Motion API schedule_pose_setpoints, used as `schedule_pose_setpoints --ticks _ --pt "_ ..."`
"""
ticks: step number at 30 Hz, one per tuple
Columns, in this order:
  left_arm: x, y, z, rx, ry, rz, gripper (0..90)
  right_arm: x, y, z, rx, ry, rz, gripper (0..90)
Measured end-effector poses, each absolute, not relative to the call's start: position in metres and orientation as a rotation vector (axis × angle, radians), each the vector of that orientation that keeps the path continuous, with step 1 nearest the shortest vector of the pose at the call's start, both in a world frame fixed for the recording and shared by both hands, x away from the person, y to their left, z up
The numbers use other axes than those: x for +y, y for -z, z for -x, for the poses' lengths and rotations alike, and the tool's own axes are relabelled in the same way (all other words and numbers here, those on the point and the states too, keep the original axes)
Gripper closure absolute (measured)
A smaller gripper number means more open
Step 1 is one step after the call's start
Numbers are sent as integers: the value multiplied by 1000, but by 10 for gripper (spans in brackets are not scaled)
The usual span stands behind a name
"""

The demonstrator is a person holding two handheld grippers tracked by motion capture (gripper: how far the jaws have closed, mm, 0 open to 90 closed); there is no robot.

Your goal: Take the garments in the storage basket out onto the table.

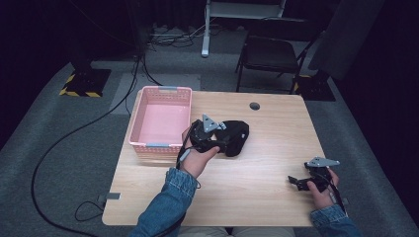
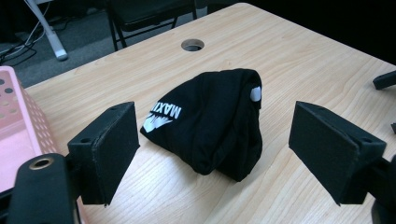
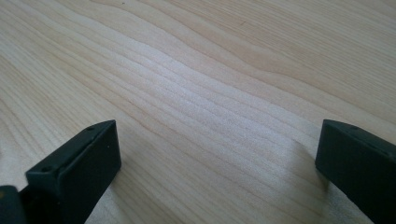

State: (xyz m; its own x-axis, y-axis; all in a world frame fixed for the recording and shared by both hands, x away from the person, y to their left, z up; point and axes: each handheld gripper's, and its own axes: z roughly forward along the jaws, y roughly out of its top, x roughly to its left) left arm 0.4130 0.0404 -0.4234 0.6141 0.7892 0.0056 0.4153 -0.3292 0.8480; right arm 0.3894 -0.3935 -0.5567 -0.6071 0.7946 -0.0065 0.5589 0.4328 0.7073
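Note:
A folded black cloth with white lettering (image 2: 210, 121) lies on the wooden table (image 1: 257, 187), near its middle (image 1: 236, 136). My left gripper (image 2: 215, 154) stands open just short of the cloth, its wide-apart pads to either side and touching nothing; in the high view the left gripper (image 1: 217, 140) sits at the cloth's near left edge. My right gripper (image 3: 217, 168) is open low over bare wood, nothing between its pads. In the high view the right gripper (image 1: 296, 181) rests at the table's front right, pointing left.
An empty pink plastic basket (image 1: 160, 145) stands at the table's left edge, close beside my left hand. A round cable hole (image 1: 254, 105) sits near the far edge. A black chair (image 1: 274, 54) stands beyond the table. Cables trail over the grey floor at left.

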Motion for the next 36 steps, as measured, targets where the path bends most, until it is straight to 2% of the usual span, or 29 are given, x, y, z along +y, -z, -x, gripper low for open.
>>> schedule_pose_setpoints --ticks 36 --pt "86 433 -387 986 -585 -1936 158 -393 557 -389 2351 -970 -1160 0"
